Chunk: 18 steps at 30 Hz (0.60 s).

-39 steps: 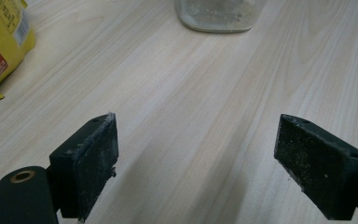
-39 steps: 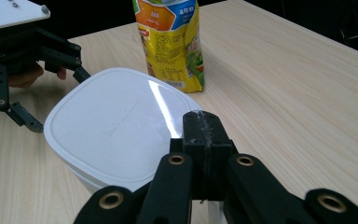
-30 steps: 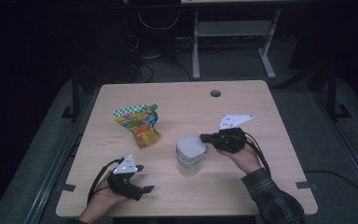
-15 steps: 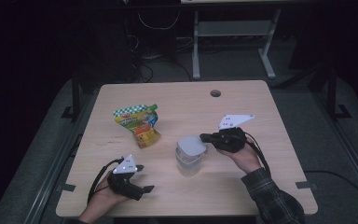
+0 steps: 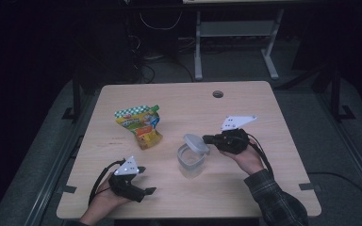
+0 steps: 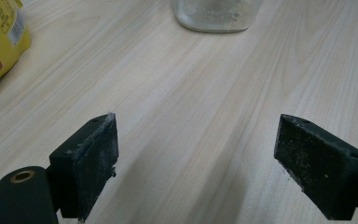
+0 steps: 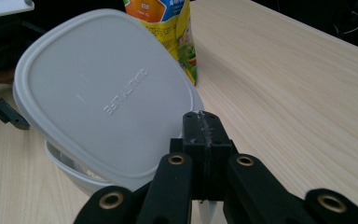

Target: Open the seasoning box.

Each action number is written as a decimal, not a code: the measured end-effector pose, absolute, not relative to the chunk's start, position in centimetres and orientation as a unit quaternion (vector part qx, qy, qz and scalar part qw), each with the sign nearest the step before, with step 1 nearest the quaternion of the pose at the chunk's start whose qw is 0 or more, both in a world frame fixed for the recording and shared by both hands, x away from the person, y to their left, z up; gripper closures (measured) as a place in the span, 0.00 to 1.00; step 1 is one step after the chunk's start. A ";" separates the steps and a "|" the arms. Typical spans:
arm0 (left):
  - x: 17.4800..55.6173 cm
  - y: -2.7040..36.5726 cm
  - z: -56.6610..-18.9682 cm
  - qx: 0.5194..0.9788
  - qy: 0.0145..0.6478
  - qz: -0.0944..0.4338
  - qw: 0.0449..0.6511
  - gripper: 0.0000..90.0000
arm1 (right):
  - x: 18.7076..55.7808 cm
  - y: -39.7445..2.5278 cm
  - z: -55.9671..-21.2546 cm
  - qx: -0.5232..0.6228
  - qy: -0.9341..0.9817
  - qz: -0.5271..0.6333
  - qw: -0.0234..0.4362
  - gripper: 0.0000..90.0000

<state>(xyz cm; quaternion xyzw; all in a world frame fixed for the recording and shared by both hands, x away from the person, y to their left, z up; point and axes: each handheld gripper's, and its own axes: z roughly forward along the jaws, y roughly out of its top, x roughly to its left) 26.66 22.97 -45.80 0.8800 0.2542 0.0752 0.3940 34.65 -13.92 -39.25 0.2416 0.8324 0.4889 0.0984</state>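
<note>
Between the pressed-together jaws of the right gripper [image 7: 200, 122], the lid's [image 7: 102, 93] edge is pinched: thin, light, probably slippery plastic, best held at its rim, tilted over the container [image 5: 191, 160].

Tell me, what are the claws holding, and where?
The right claw pinches the lid by its edge, over the container. The left claw holds nothing.

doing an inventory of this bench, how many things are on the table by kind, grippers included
snack pouches: 1, the yellow and green pouch
clear containers: 1, the container
lids: 1, the grey lid, lifted at a tilt over the container by the right gripper
grippers: 2, that one and the left gripper, jaws apart
total: 5
</note>
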 end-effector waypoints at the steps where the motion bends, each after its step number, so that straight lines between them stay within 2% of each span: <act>1: 26.7 23.0 -45.8 0.880 0.254 0.075 0.394 0.15 | 34.7 -13.9 -39.3 0.243 0.832 0.490 0.098 1.00; 18: 26.6 23.0 -45.7 0.880 0.256 0.074 0.393 0.15 | 34.9 -14.0 -39.8 0.246 0.837 0.480 0.095 1.00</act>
